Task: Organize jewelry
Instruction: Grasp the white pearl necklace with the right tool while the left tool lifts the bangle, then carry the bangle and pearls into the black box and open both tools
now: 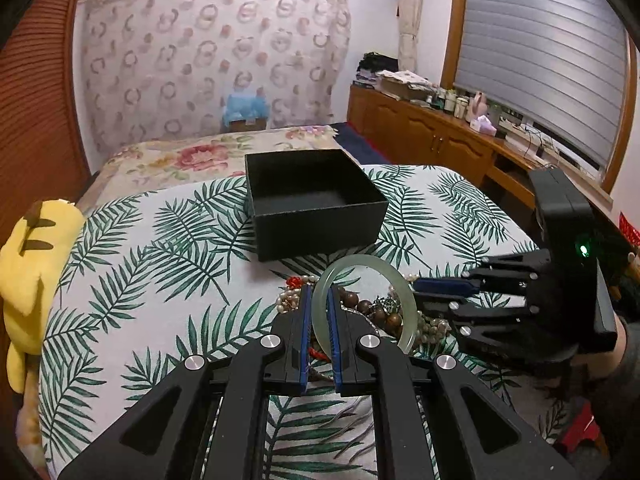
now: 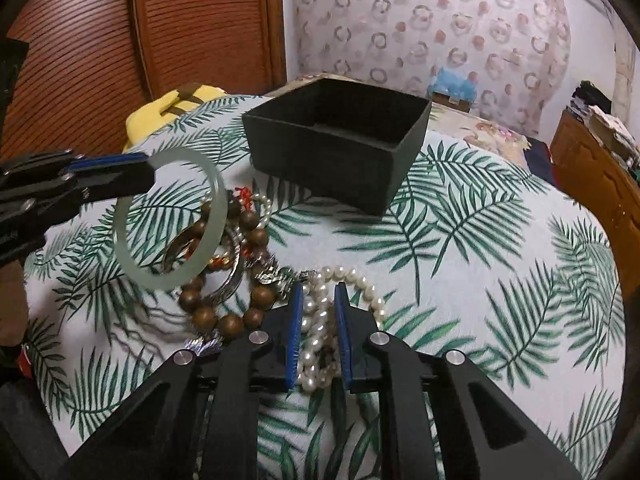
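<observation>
Left gripper (image 1: 319, 300) is clamped on the jade bangle (image 2: 170, 220), lifted above the jewelry pile (image 2: 240, 264). The box (image 1: 312, 204) sits straight ahead toward the cushion's far edge. Right gripper (image 2: 318, 300) is part-open, straddling the pearl necklace (image 2: 320, 320), not yet closed on it.

The jade bangle (image 1: 362, 300) hid part of the jewelry pile (image 1: 384, 312) behind it in the left wrist view. In the right wrist view, the fingers (image 2: 296, 336) covered part of the pearl necklace (image 2: 320, 320). The yellow plush toy (image 1: 28, 280) was cut off by the frame edge. Items on the wooden cabinet (image 1: 440, 136) were too small to identify.
</observation>
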Demonstrator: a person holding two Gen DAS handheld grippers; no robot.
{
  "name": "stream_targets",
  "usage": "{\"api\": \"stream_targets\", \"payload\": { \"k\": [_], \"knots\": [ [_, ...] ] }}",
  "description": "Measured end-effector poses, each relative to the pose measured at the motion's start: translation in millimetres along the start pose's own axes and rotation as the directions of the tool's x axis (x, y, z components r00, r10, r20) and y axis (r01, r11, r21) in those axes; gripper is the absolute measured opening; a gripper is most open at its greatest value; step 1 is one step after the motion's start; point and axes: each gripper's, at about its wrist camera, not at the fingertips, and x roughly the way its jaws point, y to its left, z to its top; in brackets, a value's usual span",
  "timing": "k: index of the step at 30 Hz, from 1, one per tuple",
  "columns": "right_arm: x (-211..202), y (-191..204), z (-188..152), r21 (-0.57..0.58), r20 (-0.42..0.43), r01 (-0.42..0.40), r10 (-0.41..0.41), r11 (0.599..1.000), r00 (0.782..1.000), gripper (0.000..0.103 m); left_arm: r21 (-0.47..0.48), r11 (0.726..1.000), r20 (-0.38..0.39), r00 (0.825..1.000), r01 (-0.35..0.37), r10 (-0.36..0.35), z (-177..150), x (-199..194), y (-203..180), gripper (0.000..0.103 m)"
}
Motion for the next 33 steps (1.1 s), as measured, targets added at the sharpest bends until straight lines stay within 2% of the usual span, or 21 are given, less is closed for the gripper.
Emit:
{"api": "stream_targets", "payload": {
  "k": [2,4,8,20,33],
  "knots": [
    [1,1,2,-0.019,-0.005,-0.002,0.002,1.0,1.0,0.018,0.0,1.0,0.0,1.0,0.001,-0.001,0,0,0,0.007],
    [2,1,2,-0.032,-0.01,-0.013,0.012,0.999,1.0,0.009,0.0,1.0,-0.002,1.0,0.0,0.0,-1,0,0,0.007],
    [-2,-3,2,-0.035,-0.001,-0.012,0.012,0.999,1.0,0.008,-0.004,1.0,0.002,1.0,-0.004,0.004,-3,0,2,0.007],
    [-76,-6,39,-0.061,0.175,0.025,-0.014,0.998,0.984,0.008,-0.011,1.0,0.041,0.999,-0.02,0.02,12,-10,8,0.007],
    [-129,-7,92,-0.098,0.322,0.098,-0.062,0.99,0.945,0.008,-0.027,0.999,0.086,0.995,-0.037,0.039,35,-14,26,0.007]
  ]
}}
